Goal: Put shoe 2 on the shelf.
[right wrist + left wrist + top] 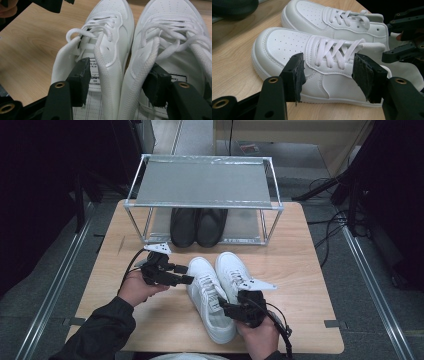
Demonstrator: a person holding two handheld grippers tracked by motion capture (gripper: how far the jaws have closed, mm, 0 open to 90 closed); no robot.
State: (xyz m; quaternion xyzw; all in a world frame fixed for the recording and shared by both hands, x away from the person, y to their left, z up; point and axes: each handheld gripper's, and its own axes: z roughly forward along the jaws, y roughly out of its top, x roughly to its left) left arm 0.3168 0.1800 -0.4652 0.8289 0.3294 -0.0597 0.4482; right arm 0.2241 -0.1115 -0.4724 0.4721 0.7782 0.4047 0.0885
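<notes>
Jaws of the right gripper stood spread, one inside each of two white sneakers; the left gripper gaped beside them. High view added two black shoes mid-frame.

A light wooden rectangular table fills the frame's centre. At its upper middle stands a metal-framed two-tier rack; two white lace-up sneakers lie lower centre.

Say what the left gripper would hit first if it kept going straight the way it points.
Probably the side of the nearer white sneaker: the left gripper has its open jaws framing that shoe's laced midfoot, though the remaining gap is hard to judge.
</notes>
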